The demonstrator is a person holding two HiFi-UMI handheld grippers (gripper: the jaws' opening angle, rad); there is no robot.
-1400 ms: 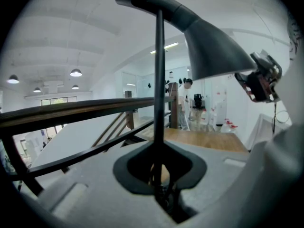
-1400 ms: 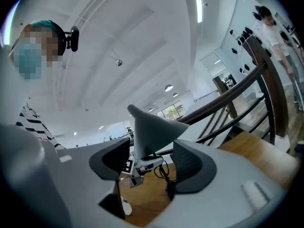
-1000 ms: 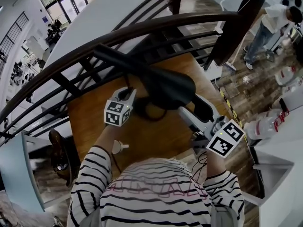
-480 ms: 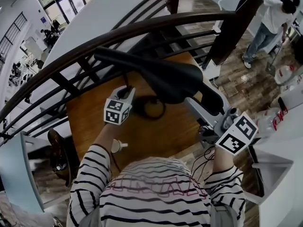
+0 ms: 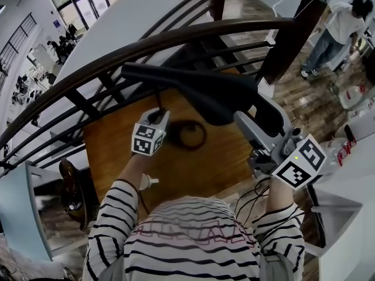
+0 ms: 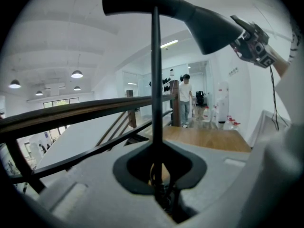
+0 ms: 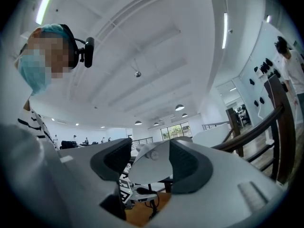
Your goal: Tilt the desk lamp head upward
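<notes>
Desk [image 5: 117,157]; lamp head [image 5: 220,98] between right tongs [image 7: 148,160]

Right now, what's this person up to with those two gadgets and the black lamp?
A person in a striped top is working on a black desk lamp that stands on a wooden table beside a railing. The left gripper is clamped on the lamp's thin upright pole, steadying it. The right gripper has the lamp head between its jaws, which have just been closing slightly on it, to tilt it upward.

Bright light from ceiling lamps [image 6: 77,74], windows [image 5: 88,4]; fisheye bending, black vignette corners; foreground soft.
</notes>
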